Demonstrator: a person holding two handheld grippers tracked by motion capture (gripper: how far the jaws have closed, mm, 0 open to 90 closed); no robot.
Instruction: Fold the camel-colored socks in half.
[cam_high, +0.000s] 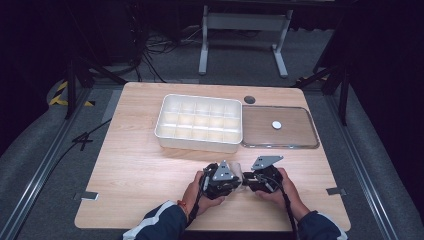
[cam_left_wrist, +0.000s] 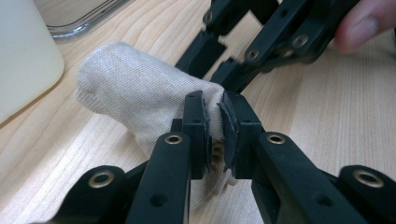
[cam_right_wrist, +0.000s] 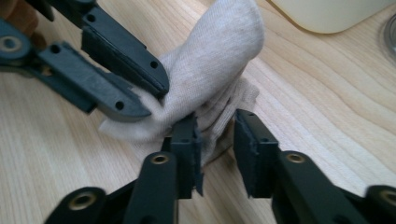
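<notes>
The left gripper (cam_left_wrist: 215, 121) has its two black jaws pressed together on a fold of the small beige knitted cloth, rolled into a soft tube (cam_left_wrist: 140, 98); in the left gripper view the fabric is pinched flat between the pads, and the bulk of the roll bulges away beyond and to the left of the fingertips, resting on the pale wooden table (cam_left_wrist: 327, 116). The right gripper (cam_right_wrist: 217, 140) has its jaws apart, with a loose edge of the same cloth (cam_right_wrist: 219, 56) lying in the gap and against the left pad (whether that pad truly presses it cannot be told); the right pad stands clear of the fabric. In the right gripper view the left gripper (cam_right_wrist: 156, 93) comes in from the upper left, its jaws shut on the cloth just beyond the right fingertips. In the high view the two grippers (cam_high: 222, 177) (cam_high: 260, 177) meet tip to tip near the table's front edge, each in a hand. Well beyond the fingertips sit a white plastic tray with a grid of compartments (cam_high: 165, 131) and, just beside it, a clear flat plastic lid (cam_high: 300, 142).
</notes>
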